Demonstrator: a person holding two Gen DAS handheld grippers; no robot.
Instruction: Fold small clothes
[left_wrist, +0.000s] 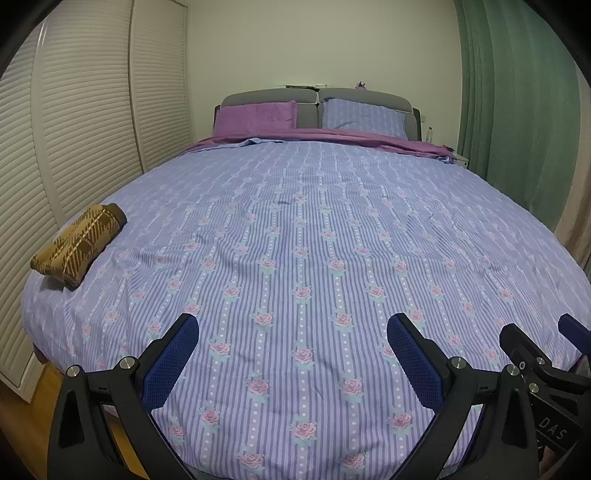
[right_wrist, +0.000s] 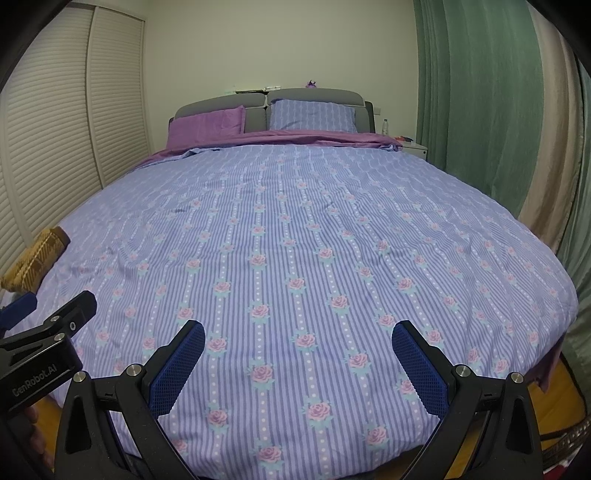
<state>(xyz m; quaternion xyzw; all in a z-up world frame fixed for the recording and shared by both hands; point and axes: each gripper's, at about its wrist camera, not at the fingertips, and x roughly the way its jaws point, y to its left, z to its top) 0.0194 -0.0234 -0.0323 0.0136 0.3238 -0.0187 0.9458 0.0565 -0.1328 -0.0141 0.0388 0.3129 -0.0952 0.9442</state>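
Note:
A folded brown plaid garment (left_wrist: 79, 244) lies at the left edge of the bed, far from both grippers; the right wrist view shows it (right_wrist: 35, 258) at its left border. My left gripper (left_wrist: 293, 325) hovers open over the foot of the bed with nothing between its blue pads. My right gripper (right_wrist: 298, 330) is open too, also over the foot of the bed, empty. The right gripper's body (left_wrist: 546, 365) shows at the right of the left wrist view. At the left of the right wrist view is the left gripper's body (right_wrist: 48, 339).
A bed with a striped lilac floral cover (left_wrist: 303, 236) fills both views. Purple and floral pillows (left_wrist: 255, 116) lean on a grey headboard. Louvred wardrobe doors (left_wrist: 74, 129) stand left, green curtains (left_wrist: 517, 110) right. A white nightstand (right_wrist: 415, 149) is by the headboard.

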